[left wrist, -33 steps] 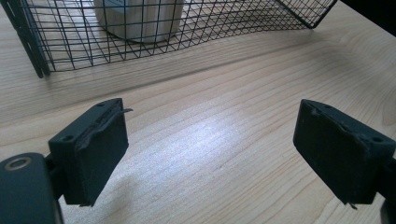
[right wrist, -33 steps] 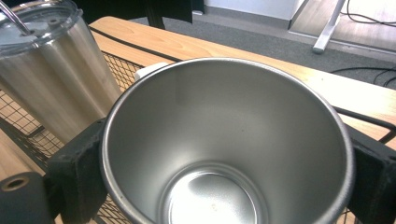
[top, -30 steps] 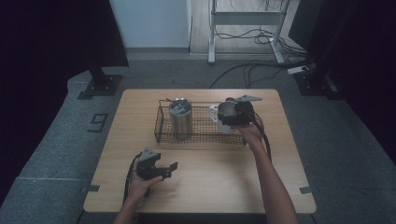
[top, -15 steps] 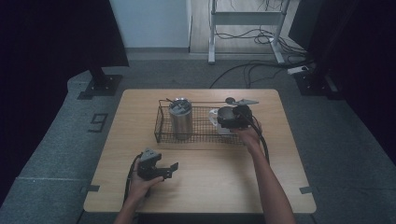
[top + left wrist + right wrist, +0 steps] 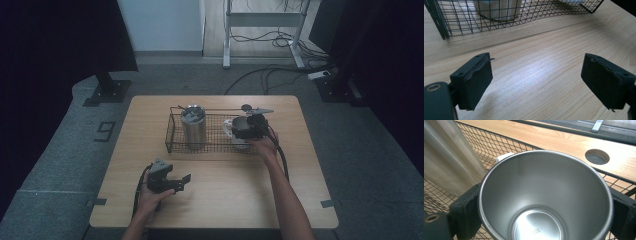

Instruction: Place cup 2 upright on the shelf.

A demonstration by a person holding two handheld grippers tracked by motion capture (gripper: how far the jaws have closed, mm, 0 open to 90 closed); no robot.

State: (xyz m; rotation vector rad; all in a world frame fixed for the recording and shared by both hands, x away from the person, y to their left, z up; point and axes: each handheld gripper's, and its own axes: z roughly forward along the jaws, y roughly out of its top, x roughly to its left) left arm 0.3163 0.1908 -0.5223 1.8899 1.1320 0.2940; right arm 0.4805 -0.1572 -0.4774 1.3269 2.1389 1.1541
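while the right gripper (image 5: 241,131) has its jaws pinching the steel cup (image 5: 544,197) low inside the wire basket (image 5: 172,142), beside the tall tumbler (image 5: 193,127), letting go unevenly could tip it against the mesh; the left gripper (image 5: 181,182) rests jaws-spread on the bench (image 5: 225,195).

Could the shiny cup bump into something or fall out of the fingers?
Maybe. The steel cup sits between the right gripper's fingers inside the wire basket, close beside the tall tumbler, so it might knock that. The fingers grip its smooth round wall, so it could slip or tilt. Something white lies just behind it and might get bumped.
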